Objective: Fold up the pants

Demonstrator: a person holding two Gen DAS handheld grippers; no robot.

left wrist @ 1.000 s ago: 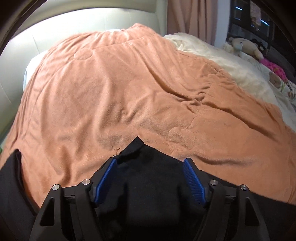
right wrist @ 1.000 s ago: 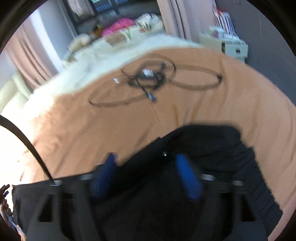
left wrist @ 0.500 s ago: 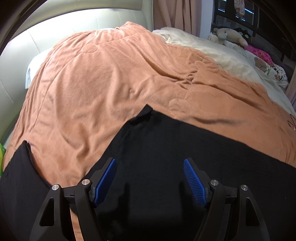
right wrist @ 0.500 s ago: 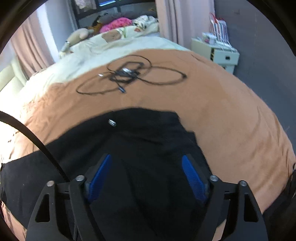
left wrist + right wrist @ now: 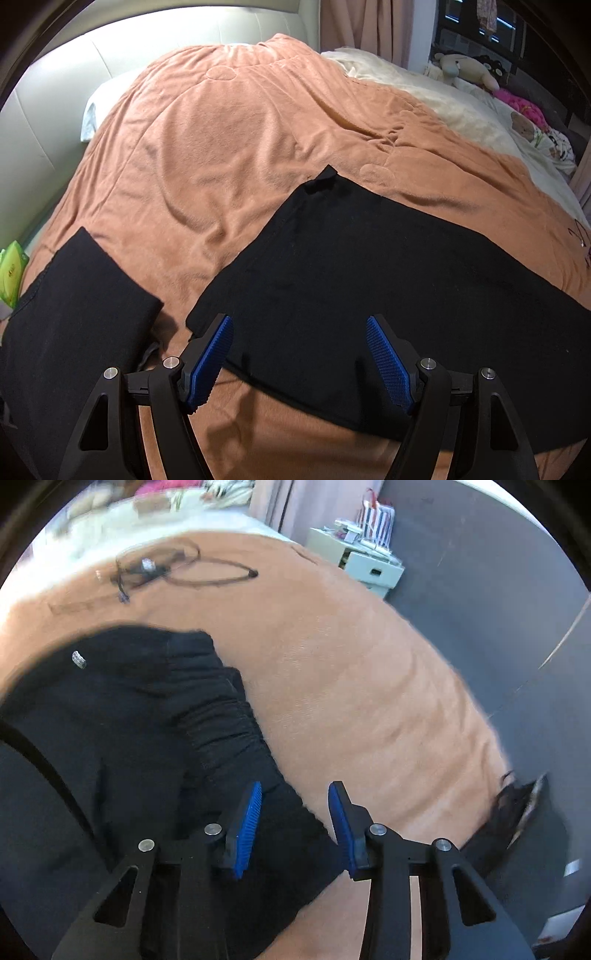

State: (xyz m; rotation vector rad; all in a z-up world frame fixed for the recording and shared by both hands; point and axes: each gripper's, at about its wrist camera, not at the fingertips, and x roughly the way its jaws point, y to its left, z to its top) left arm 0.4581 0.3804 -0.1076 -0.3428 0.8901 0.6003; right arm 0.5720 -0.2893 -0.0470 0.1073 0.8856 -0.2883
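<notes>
Left wrist view: the left claw (image 5: 299, 360) is wide apart and holds nothing. The pants (image 5: 388, 280) lie flat on the blanket (image 5: 229, 155) ahead of it and under its right finger, one leg running off to the right, with a small turned-up corner (image 5: 322, 180) at the far tip. A second black piece (image 5: 77, 306), the other leg or a separate cloth (I cannot tell which), lies to the claw's left, apart from the first across bare blanket.

Right wrist view: the right claw (image 5: 295, 825) is about half open and empty; its left finger hangs over the gathered waistband (image 5: 229, 738), its right finger over blanket. The pants (image 5: 122, 716) spread to the left of this claw. A cable (image 5: 173, 568) lies well ahead on the blanket, clear of the pants.

My judgement: the pants look spread out flat, and no finished fold is visible. Folding is at an early stage; the legs must still be brought together, then folded along the length.
</notes>
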